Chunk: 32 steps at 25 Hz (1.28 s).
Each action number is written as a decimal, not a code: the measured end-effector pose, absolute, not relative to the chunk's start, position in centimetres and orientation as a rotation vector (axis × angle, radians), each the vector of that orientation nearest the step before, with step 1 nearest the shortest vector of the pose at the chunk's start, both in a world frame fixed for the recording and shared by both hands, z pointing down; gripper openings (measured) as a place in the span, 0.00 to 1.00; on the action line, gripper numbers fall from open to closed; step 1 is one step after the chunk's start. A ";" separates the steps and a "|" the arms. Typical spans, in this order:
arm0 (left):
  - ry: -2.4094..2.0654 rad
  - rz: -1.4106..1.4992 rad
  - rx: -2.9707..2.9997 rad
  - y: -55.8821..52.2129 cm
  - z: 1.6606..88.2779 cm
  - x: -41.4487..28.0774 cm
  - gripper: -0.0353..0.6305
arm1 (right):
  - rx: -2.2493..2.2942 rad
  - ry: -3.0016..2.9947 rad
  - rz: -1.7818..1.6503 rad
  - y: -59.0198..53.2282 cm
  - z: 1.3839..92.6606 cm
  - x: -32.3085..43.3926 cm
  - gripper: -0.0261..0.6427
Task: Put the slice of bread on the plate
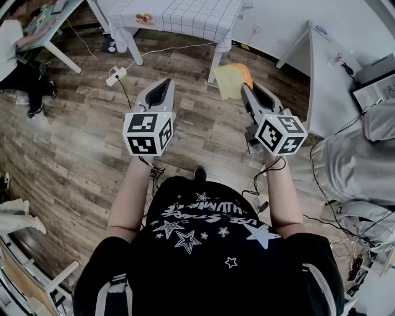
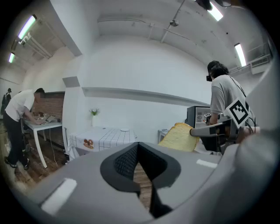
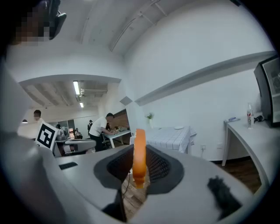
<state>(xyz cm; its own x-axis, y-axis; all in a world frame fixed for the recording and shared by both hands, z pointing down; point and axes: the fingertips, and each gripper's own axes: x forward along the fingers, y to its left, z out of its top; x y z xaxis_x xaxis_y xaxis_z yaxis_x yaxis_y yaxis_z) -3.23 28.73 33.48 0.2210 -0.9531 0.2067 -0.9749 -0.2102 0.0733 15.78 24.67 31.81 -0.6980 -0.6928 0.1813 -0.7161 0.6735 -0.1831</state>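
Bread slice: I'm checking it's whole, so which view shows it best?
Left gripper view: the bread slice shows its broad face. The head view has it partly behind the right gripper; the right gripper view shows only its edge between the jaws.

The wood floor (image 1: 80,142) ahead is open. A table with a checked cloth (image 1: 197,18) stands in front, and a white desk (image 1: 324,74) blocks the right side.

The right gripper (image 3: 139,168) holds the slice of bread (image 3: 139,151) upright and edge-on between its fingers (image 3: 160,166).
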 end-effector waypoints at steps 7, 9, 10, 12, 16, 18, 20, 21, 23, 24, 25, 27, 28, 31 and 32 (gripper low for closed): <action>-1.786 0.172 2.321 29.9 33.9 -3.0 0.06 | 1.161 -2.772 0.336 26.1 31.8 14.5 0.18; -1.780 0.175 2.326 30.2 33.8 -2.9 0.06 | 1.155 -2.771 0.333 26.6 31.8 14.4 0.18; -1.779 0.175 2.327 30.4 33.8 -2.9 0.06 | 1.152 -2.770 0.333 26.8 31.9 14.4 0.18; -1.776 0.172 2.331 30.5 33.8 -2.8 0.06 | 1.142 -2.768 0.333 27.1 32.1 14.3 0.18; -1.780 0.176 2.332 30.5 33.9 -2.6 0.06 | 1.115 -2.768 0.325 27.2 32.5 14.2 0.18; -1.787 0.180 2.328 30.5 34.1 -2.6 0.06 | 1.108 -2.769 0.326 26.9 32.7 14.3 0.18; -1.789 0.185 2.325 30.3 34.2 -2.5 0.06 | 1.104 -2.774 0.328 26.6 32.7 14.3 0.18; -1.790 0.189 2.324 30.2 34.2 -2.5 0.06 | 1.100 -2.778 0.326 26.4 32.6 14.3 0.18; -1.798 0.198 2.321 29.7 34.2 -2.5 0.06 | 1.094 -2.784 0.322 25.9 32.5 14.2 0.18; -1.803 0.201 2.319 29.4 34.1 -2.5 0.06 | 1.093 -2.786 0.321 25.6 32.5 14.3 0.18; -1.807 0.204 2.319 29.1 34.1 -2.5 0.06 | 1.092 -2.786 0.322 25.2 32.6 14.3 0.18; -1.804 0.206 2.321 28.7 34.1 -2.3 0.06 | 1.087 -2.788 0.323 24.6 32.9 14.5 0.18; -1.799 0.205 2.321 28.6 34.3 -2.1 0.06 | 1.083 -2.793 0.323 24.4 33.0 14.5 0.18; -1.813 0.200 2.291 28.4 34.9 -2.3 0.06 | 1.063 -2.804 0.348 23.6 33.6 14.5 0.18; -1.823 0.200 2.274 28.3 35.2 -2.5 0.06 | 1.053 -2.802 0.361 23.3 33.9 14.4 0.18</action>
